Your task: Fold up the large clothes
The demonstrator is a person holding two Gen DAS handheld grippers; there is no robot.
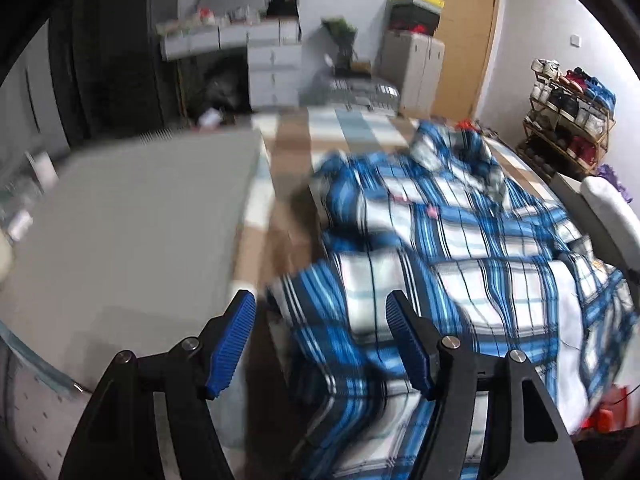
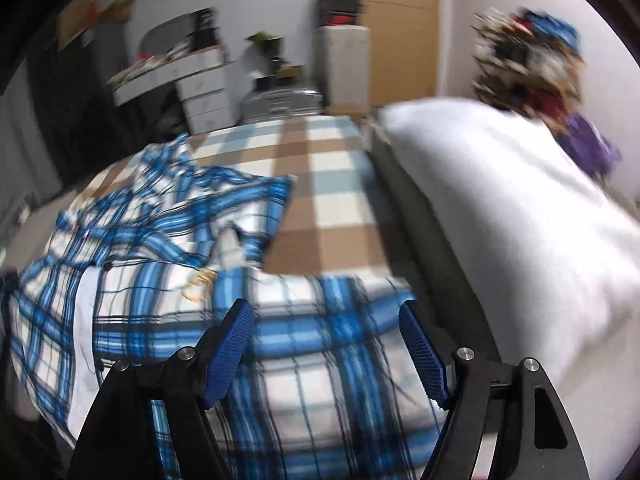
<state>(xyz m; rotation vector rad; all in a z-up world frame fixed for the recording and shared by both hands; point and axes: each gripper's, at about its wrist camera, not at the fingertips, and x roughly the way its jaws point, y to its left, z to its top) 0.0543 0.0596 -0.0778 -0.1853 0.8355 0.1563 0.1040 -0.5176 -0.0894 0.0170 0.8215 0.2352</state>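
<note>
**Both grippers open over plaid shirt on bed, nothing held**

Left gripper [image 1: 320,300] had its jaws spread wide. Blue ribbed pads [image 1: 232,344] were clear of any cloth, nothing pinched between them. Through the gap in the left wrist view: the edge of the blue-and-white plaid shirt [image 1: 460,248] and a strip of the checked bedcover [image 1: 288,152]. The shirt looked to lie below the fingers, not in them.

Right gripper [image 2: 326,308] was also wide open, its pads [image 2: 424,356] apart with no fabric caught. Plaid cloth filled the space under and between the fingers in that view, but no pad was pressing on it.

The shirt [image 2: 172,240] was spread rumpled on the bedcover [image 2: 332,184], a brown, cream and pale blue check. It was loosely bunched, with folds and a flap turned over near the middle. Small yellowish marking on the cloth near the middle of the right wrist view, too blurred to identify.

A white pillow [image 2: 500,200] lay along the bed's right side, beside the shirt's edge, with a dark strip between the two. In the left wrist view grey floor [image 1: 140,220] lay to the left of the bed.

Background: white drawer unit [image 1: 274,76], wooden door [image 1: 460,32], shoe rack [image 1: 568,116] against the right wall. Both views heavily motion-blurred, the right one worse, so fine details of the shirt could not be made out.
</note>
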